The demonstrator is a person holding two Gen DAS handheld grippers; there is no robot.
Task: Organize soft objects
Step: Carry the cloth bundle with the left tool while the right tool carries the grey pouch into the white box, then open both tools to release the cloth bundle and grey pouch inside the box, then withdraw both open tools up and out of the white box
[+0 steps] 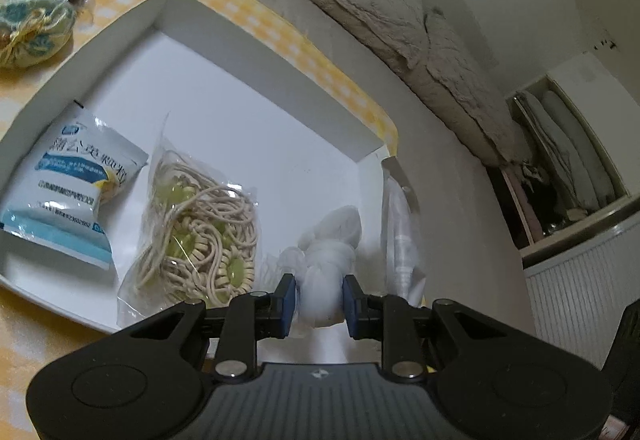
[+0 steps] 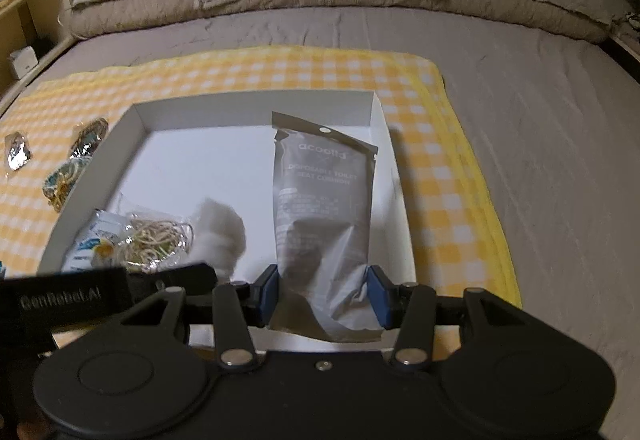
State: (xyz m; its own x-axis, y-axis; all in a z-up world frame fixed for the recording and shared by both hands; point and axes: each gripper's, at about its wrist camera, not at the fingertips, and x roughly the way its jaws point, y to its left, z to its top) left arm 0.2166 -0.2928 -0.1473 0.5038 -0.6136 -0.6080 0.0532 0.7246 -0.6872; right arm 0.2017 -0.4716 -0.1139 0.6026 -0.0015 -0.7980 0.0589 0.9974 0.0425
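My left gripper [image 1: 319,298] squeezes a soft white knotted cloth [image 1: 326,264]. My right gripper [image 2: 322,294] squeezes a crinkly grey packet [image 2: 322,208] over the white box [image 2: 256,96].

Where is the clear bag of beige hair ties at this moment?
In the left wrist view the bag of hair ties lies inside the white box, between the blue-and-white sachet on its left and the white bundle in the left claw.

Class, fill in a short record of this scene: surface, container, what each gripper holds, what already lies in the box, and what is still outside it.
surface: yellow checked cloth on a bed
container: white box
left gripper: shut on white cloth bundle
right gripper: shut on grey pouch
in box: blue sachet, bag of cords
outside box: patterned pouch
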